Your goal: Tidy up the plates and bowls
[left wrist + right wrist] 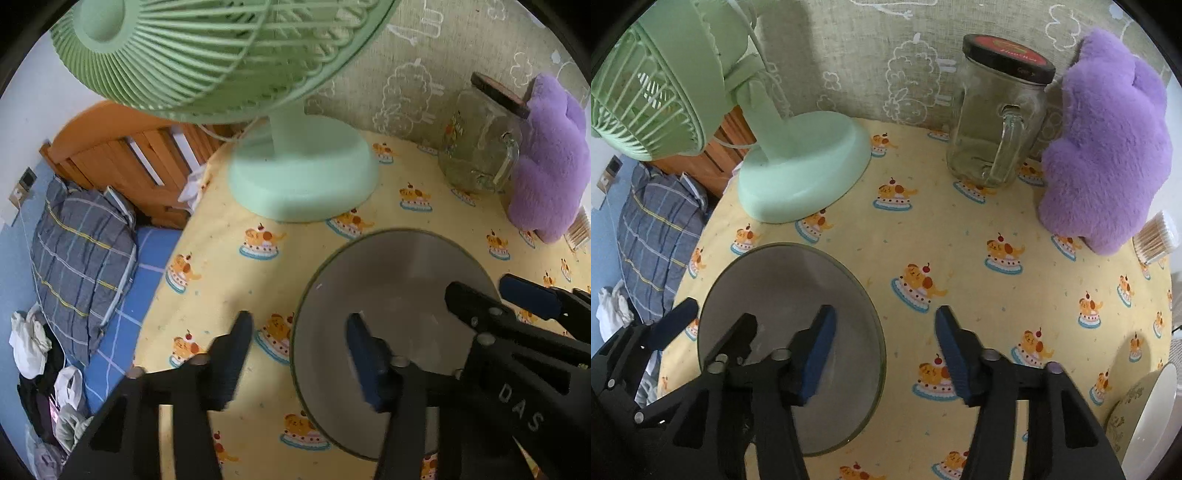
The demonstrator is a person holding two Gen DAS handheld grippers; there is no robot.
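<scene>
Left wrist view shows the left gripper (299, 354) with jaws spread astride the near-left rim of a grey bowl (399, 295) on the yellow tablecloth (229, 266), pads not pressing; the right gripper (886, 350) straddles its right rim, equally spread.

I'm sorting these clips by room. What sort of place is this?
Probably a bedroom: a wooden bed frame with a plaid pillow sits beside the table's cartoon tablecloth, and a purple plush toy stands there.
</scene>
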